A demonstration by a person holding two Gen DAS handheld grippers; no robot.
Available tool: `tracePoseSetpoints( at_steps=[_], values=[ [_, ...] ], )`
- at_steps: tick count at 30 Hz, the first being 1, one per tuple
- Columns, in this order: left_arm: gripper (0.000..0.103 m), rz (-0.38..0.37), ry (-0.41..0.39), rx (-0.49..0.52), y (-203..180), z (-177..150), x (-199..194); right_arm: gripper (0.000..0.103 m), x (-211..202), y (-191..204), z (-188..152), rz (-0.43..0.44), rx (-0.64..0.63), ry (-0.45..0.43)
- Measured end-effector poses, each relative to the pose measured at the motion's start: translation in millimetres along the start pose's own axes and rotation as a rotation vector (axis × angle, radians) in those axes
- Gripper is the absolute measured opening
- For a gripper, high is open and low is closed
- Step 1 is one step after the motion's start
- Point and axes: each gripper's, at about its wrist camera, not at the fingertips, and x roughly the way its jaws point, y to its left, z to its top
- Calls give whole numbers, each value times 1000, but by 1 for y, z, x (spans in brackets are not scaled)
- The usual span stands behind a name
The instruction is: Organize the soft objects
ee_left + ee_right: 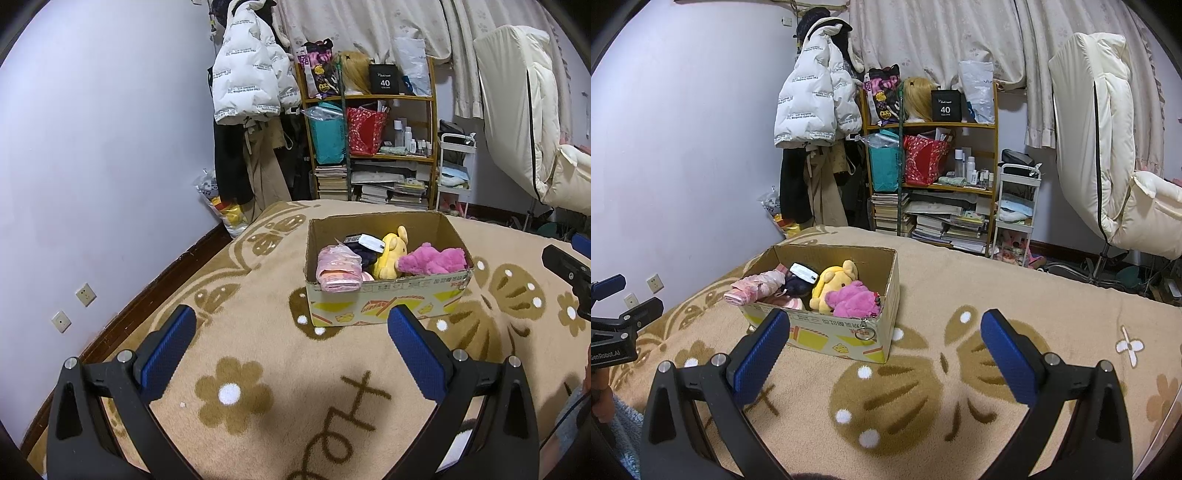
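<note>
A cardboard box stands on the beige blanket; it also shows in the right wrist view. In it lie a pink plush, a yellow plush, a dark plush with a white tag and a pink wrapped bundle that leans over the box's rim. My left gripper is open and empty, in front of the box. My right gripper is open and empty, in front of the box and to its right. Each gripper shows at the edge of the other's view.
The blanket has brown flower and butterfly patterns. Behind it stand a wooden shelf with bags, bottles and books, hanging coats, a small white cart and a cream chair. A purple wall runs along the left.
</note>
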Motion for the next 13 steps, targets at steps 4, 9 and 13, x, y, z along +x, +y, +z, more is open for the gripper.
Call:
tracePoseSetpoints(
  at_steps=[4, 9, 13],
  values=[
    [102, 2, -8, -5, 1, 0, 0, 103, 0, 0, 0, 1, -1, -1],
    [102, 2, -7, -9, 2, 0, 1, 103, 1, -1, -2, -3, -2, -3],
    [102, 3, -9, -7, 2, 0, 0, 103, 1, -1, -1, 1, 0, -1]
  ],
)
